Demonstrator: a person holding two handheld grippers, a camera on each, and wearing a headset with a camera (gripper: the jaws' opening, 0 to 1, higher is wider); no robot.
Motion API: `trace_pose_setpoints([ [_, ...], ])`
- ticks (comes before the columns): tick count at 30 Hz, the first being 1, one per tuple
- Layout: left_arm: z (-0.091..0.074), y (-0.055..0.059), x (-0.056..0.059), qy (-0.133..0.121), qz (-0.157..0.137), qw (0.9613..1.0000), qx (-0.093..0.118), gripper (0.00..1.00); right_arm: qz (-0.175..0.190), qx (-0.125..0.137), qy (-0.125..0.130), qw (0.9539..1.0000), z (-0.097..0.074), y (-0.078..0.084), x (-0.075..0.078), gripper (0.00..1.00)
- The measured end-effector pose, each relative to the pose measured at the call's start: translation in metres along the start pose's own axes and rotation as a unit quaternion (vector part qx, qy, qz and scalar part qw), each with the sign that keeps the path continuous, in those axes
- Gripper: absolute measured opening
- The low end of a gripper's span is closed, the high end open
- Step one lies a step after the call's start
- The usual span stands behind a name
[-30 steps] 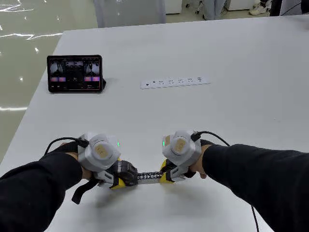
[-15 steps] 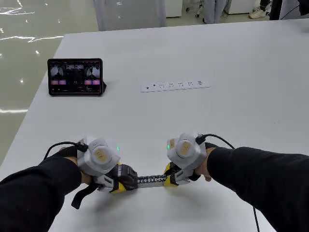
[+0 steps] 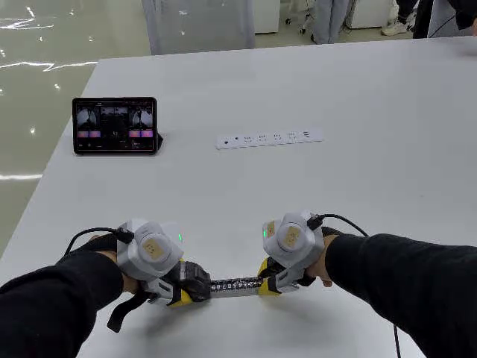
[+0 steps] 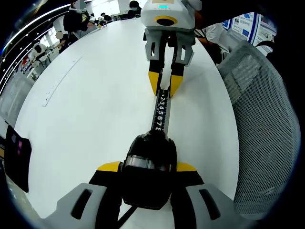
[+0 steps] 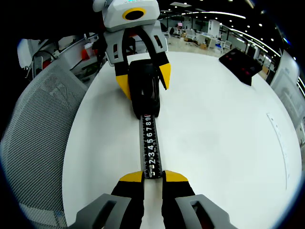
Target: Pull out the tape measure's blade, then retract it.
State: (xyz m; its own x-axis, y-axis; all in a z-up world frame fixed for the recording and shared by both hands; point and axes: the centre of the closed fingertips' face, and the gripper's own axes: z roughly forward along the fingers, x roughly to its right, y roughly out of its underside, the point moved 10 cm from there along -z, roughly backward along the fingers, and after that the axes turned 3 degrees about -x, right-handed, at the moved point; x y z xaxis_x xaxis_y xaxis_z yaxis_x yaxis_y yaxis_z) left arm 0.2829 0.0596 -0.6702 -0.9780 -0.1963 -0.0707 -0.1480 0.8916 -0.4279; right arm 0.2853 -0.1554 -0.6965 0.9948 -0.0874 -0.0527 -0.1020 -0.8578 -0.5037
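I'm clamping the tape measure case (image 5: 144,93) in the left gripper (image 4: 147,167) and pinching its blade (image 5: 150,148) by the tip with the right gripper (image 5: 152,177); a slipping pinch risks snap-back.

Head view's kinda useless for detail: the tape measure's case (image 3: 195,279) is half buried under the left gripper (image 3: 182,288) clamping it, and the numbers on the blade (image 3: 235,284) are way too small to read from up there. The blade's end hook is tucked between the closed jaws of the right gripper (image 5: 153,177), so you can't see it in the right gripper view either. Also the tablet (image 3: 114,124) screen is too tiny to make out, and the people (image 3: 328,16) past the table's far end are chopped off by the top edge.
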Motion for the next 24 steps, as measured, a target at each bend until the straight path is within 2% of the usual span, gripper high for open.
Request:
trace_pose_setpoints([
  [24,0.000,-0.001,0.001,0.000,0.004,1.0000,-0.001,0.34,0.008,-0.005,0.002,1.0000,-0.013,0.018,0.002,0.09],
])
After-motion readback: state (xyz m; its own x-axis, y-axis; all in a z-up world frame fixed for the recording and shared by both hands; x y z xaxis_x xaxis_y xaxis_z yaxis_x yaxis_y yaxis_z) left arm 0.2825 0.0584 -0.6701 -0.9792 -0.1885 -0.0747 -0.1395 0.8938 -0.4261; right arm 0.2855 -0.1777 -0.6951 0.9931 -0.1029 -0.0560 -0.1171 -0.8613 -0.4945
